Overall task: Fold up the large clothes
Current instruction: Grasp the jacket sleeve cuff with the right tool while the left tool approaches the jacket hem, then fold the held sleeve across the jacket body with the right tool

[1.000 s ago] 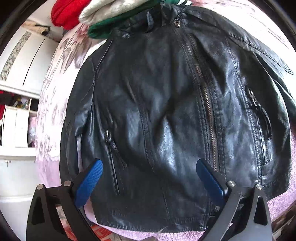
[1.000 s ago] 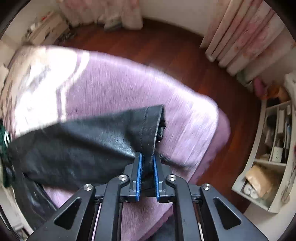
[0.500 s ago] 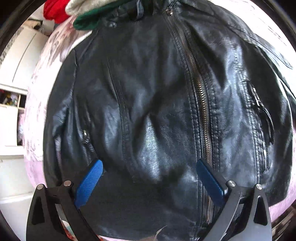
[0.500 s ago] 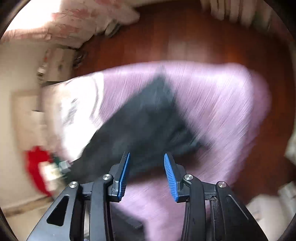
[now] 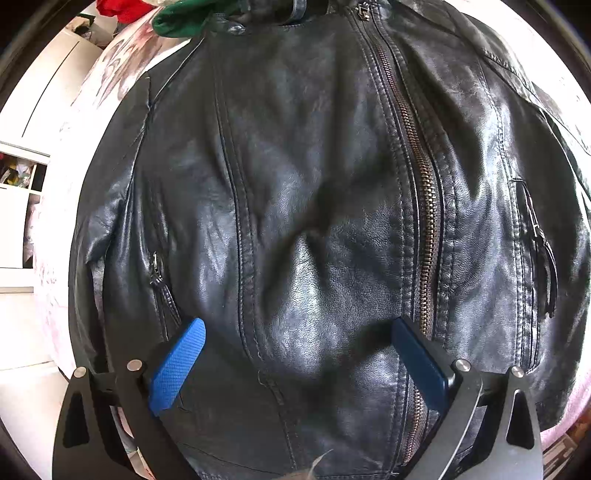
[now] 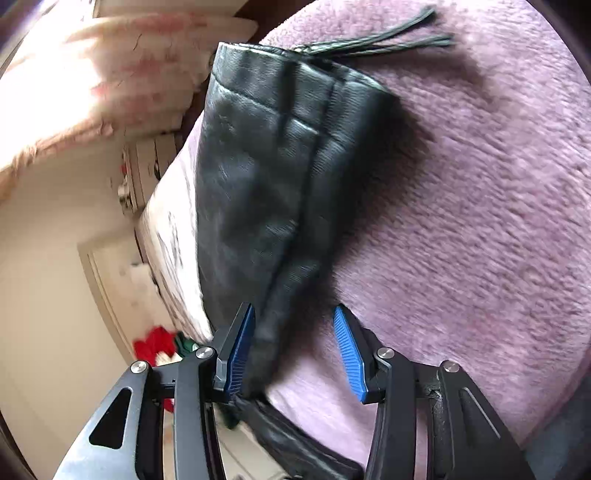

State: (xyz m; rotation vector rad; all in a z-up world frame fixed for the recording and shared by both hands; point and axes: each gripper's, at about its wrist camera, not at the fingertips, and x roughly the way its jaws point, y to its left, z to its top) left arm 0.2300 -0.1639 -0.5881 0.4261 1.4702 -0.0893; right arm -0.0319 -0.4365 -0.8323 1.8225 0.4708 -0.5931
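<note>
A black leather jacket (image 5: pixel 314 221) lies front up on the bed and fills the left wrist view, its zipper (image 5: pixel 417 177) closed down the middle. My left gripper (image 5: pixel 295 332) hangs open just above the jacket's lower front, holding nothing. In the right wrist view the jacket's sleeve (image 6: pixel 266 155) lies stretched out on the purple blanket (image 6: pixel 480 221). My right gripper (image 6: pixel 293 325) is low over the sleeve with its jaws opening. The sleeve's edge runs between the blue pads (image 6: pixel 240 350), which do not press on it.
A green garment (image 5: pixel 177 22) and a red one (image 5: pixel 118 7) lie bunched beyond the jacket's collar. White cabinets (image 5: pixel 22 221) stand left of the bed. Thin dark cords (image 6: pixel 388 40) stick out by the sleeve cuff. A pink curtain (image 6: pixel 74 74) hangs beyond the bed.
My right gripper let go of the sleeve cuff, opened, rolled and dropped close to the sleeve on the blanket. My left gripper sank nearer the jacket, staying open.
</note>
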